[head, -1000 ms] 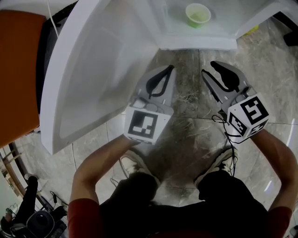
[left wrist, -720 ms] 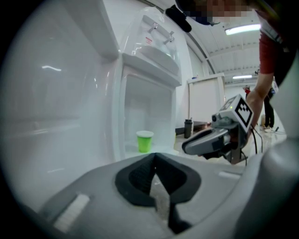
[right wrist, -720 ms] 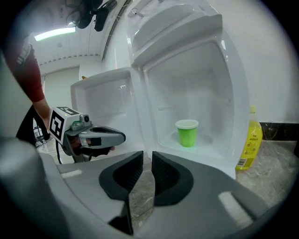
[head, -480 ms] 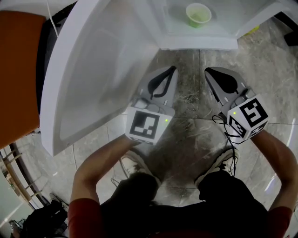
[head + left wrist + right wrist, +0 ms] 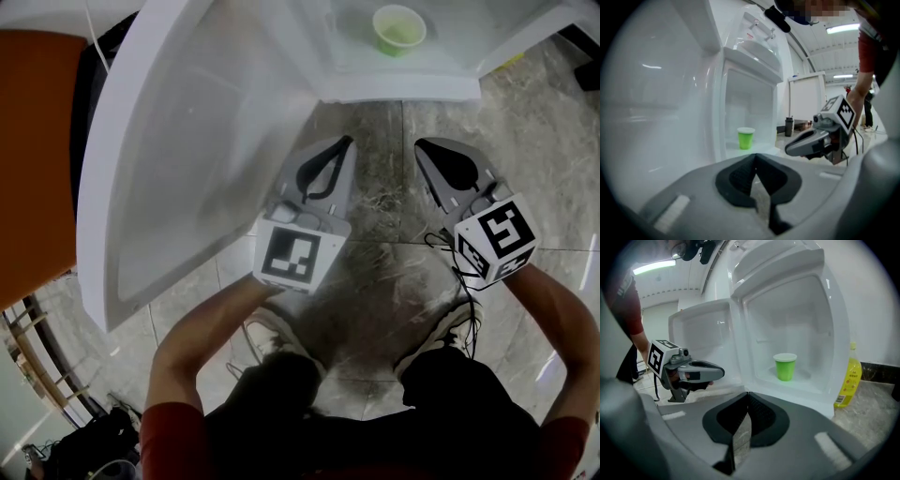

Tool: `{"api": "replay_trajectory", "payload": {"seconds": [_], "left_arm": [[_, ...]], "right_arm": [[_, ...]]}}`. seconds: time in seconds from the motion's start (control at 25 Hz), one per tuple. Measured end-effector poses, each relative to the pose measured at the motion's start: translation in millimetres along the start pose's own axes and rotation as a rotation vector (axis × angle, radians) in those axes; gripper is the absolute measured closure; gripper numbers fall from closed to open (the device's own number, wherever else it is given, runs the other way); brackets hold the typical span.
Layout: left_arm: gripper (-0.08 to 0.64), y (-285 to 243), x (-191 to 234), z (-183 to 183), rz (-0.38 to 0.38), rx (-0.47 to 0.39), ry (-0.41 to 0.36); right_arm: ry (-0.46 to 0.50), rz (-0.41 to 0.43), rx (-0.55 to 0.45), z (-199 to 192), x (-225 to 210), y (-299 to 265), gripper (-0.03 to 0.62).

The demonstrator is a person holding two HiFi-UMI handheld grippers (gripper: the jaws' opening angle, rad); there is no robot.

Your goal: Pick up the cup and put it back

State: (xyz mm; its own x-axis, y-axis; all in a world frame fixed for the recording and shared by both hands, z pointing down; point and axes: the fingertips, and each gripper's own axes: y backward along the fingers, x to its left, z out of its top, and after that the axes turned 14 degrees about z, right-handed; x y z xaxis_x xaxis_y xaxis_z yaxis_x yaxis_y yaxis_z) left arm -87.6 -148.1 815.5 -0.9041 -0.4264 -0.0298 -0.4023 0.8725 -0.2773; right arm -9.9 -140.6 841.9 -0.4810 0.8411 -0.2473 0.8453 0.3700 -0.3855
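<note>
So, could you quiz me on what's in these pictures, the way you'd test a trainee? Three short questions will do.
1. True or false: the cup lies on its side.
2. Where is the cup? A: on the floor. B: inside the open fridge. C: on top of the fridge.
3. Fill in the gap: the bottle standing beside the fridge is ____ in colour.

Key:
1. False. It stands upright.
2. B.
3. Yellow.
</note>
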Motion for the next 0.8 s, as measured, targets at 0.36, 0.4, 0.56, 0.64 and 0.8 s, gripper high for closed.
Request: {"api": "replay_trajectory", "payload": {"seconds": [0.36, 0.4, 0.56, 0.64, 0.8], "left_arm": [[0.56, -21, 4, -29, 0.002, 0.062, 0.001], [0.56, -24, 6, -29, 0.01, 0.06, -0.012], [0.56, -12, 6, -39, -0.005, 0.127, -0.045], [0.56, 1, 3, -47, -0.015, 0.199, -0.062], [0.56, 32, -6, -46, 0.008, 0.316, -0.028]], "right_arm": [[-0.047, -0.094, 0.088, -34, -28, -8, 0.591], [-0.035, -0.105, 0.108, -34, -32, -8, 0.591], [-0.03, -0.15, 0.161, -42, -28, 3, 0.591], [-0.029, -0.151, 0.223, -53, -17, 9, 0.591], [-0.095, -0.174, 0.296, -58, 8, 37, 0.591]]}}
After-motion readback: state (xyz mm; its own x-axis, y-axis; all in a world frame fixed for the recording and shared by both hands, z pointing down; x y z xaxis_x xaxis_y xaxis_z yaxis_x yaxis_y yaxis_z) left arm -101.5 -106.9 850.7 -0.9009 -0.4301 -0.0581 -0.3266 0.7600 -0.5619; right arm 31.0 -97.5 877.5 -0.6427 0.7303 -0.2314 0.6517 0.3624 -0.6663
